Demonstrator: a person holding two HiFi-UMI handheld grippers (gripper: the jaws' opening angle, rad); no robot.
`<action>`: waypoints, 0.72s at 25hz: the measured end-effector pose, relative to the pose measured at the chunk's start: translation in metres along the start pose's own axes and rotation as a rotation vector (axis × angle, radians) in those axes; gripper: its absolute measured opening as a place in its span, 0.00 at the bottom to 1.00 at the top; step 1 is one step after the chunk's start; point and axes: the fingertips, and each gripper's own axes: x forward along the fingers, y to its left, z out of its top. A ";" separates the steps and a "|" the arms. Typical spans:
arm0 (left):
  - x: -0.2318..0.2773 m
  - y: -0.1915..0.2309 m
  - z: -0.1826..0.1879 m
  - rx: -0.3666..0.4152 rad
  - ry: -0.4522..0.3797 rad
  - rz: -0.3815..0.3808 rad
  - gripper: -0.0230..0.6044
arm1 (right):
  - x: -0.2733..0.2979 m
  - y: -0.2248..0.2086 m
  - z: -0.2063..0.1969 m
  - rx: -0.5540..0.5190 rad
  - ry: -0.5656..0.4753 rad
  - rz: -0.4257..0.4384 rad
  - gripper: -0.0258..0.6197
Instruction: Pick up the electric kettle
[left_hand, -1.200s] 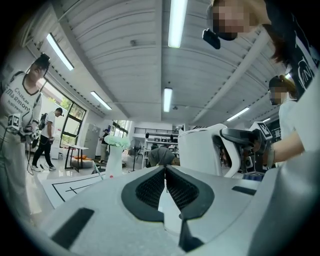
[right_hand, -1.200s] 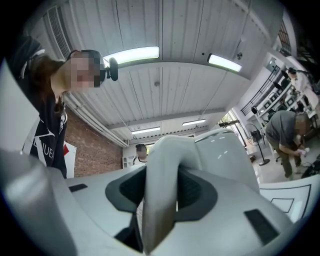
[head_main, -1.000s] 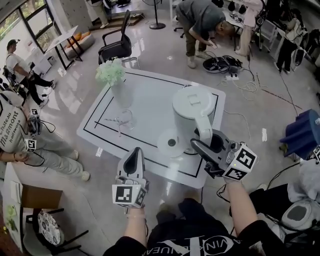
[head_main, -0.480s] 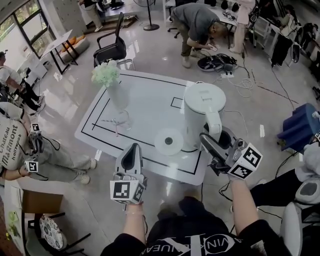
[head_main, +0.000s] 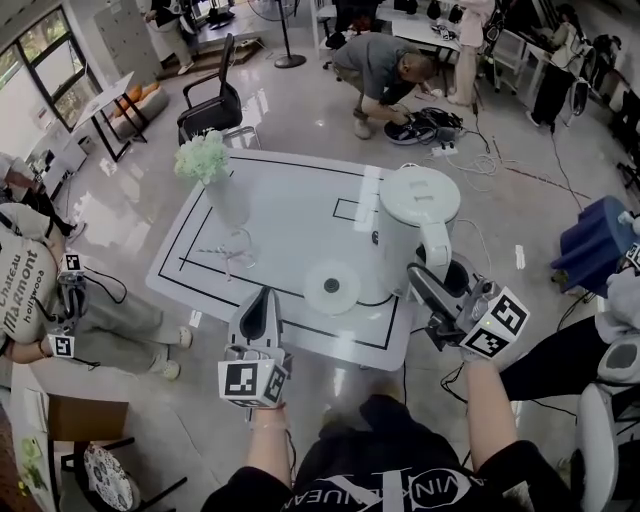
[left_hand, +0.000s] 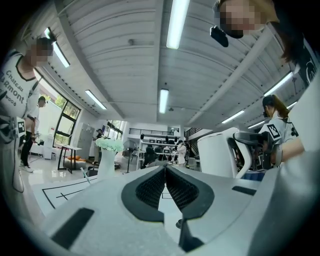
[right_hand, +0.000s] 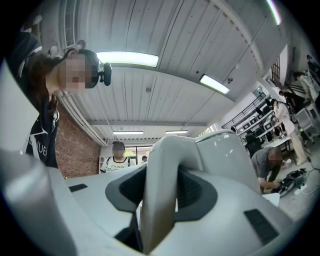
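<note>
The white electric kettle (head_main: 413, 228) hangs over the right part of the white table (head_main: 290, 215), just right of its round base (head_main: 333, 287). My right gripper (head_main: 428, 281) is shut on the kettle's curved handle (head_main: 437, 247). In the right gripper view the handle (right_hand: 159, 192) runs upright between both dark pads (right_hand: 129, 189), which press on it, with the kettle body (right_hand: 227, 155) behind. My left gripper (head_main: 262, 303) hovers at the table's near edge, shut and holding nothing; in its own view the left gripper (left_hand: 165, 169) has its tips touching, and the kettle (left_hand: 216, 159) shows at the right.
A clear vase of pale flowers (head_main: 212, 175) stands at the table's left. A seated person (head_main: 40, 300) is left of the table. Behind it are a black chair (head_main: 208, 103), a person bending over floor cables (head_main: 425, 125), and at right a blue bin (head_main: 600, 255).
The kettle, held by my right gripper, has shifted right, away from the round base, so the base now shows whole. The left gripper has stayed put.
</note>
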 end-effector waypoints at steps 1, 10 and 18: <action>0.000 -0.001 0.000 -0.001 0.000 0.000 0.06 | -0.003 -0.001 0.002 -0.001 -0.001 -0.005 0.26; 0.004 -0.006 0.007 -0.008 -0.008 -0.012 0.06 | -0.023 -0.008 0.015 -0.028 -0.010 -0.068 0.26; 0.005 -0.009 0.009 -0.010 -0.009 -0.022 0.06 | -0.038 -0.012 0.020 -0.041 -0.018 -0.108 0.26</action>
